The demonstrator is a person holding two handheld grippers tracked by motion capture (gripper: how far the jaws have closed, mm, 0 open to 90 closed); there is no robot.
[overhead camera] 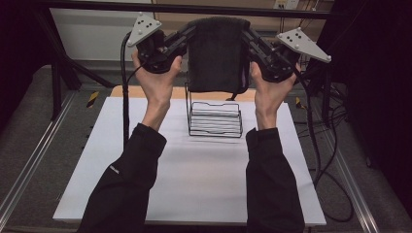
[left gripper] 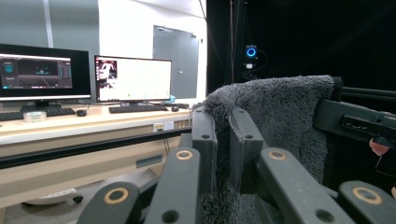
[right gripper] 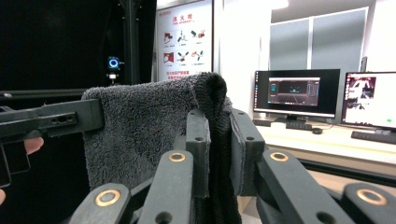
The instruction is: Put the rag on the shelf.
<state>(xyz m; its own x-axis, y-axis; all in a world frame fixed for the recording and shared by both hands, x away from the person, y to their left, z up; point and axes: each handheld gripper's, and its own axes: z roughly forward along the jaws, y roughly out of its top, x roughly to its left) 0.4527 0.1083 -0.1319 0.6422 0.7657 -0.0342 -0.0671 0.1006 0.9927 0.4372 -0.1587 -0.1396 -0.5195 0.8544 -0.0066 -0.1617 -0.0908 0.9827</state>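
High above the table (overhead camera: 194, 194), we hold a dark grey towel (overhead camera: 215, 53) stretched between our two grippers, its lower edge hanging just over the black wire rack (overhead camera: 215, 119) that stands on the white surface. The left gripper (overhead camera: 187, 35) is clenched on the towel's left top corner, the right gripper (overhead camera: 247, 35) on its right one. We judge the lift done; draping the towel over the rack, or laying it down, is left.
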